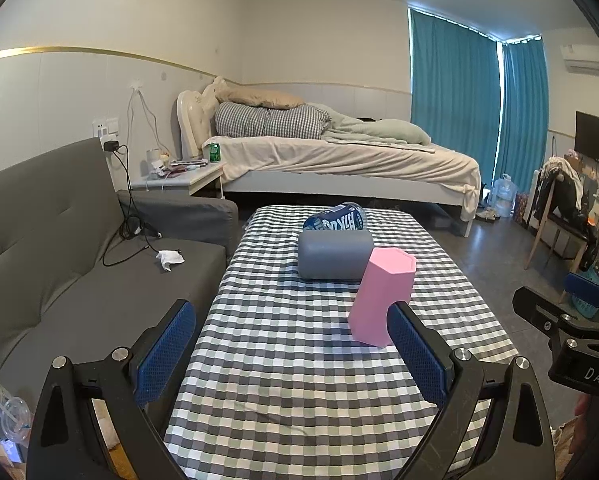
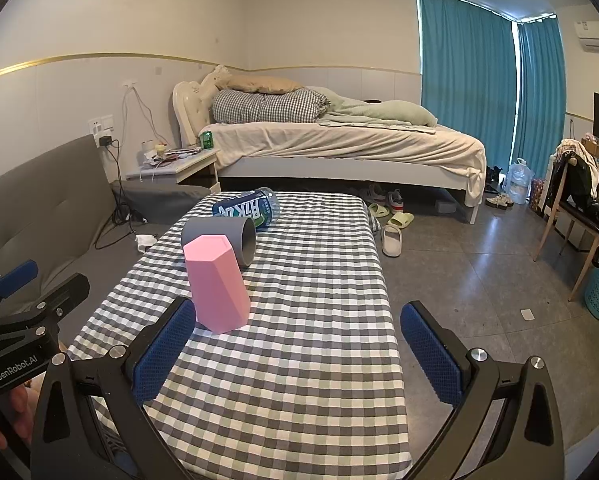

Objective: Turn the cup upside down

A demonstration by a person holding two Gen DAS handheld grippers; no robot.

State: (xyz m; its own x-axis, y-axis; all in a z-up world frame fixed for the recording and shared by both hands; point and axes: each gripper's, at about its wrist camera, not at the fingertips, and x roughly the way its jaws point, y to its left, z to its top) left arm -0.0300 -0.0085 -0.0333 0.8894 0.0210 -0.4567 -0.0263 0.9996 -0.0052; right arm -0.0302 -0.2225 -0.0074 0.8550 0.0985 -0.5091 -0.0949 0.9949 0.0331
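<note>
Cup (image 1: 381,298), pink and six-sided, stands upright with its long axis vertical on the checked desk (image 1: 299,380), just in front of the grey tube (image 1: 335,254), nearer the left gripper (image 1: 295,352) than the right gripper (image 2: 299,348), both with jaws wide and empty.

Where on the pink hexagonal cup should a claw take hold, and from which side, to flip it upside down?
Grip the pink cup around its middle, pads on two opposite flat faces, coming in level from the near side. It stands upright, mouth up, and widens toward the rim, so a mid-height hold probably turns it most easily. The gray cup lies close behind. Both claws, left and right, are open.
</note>
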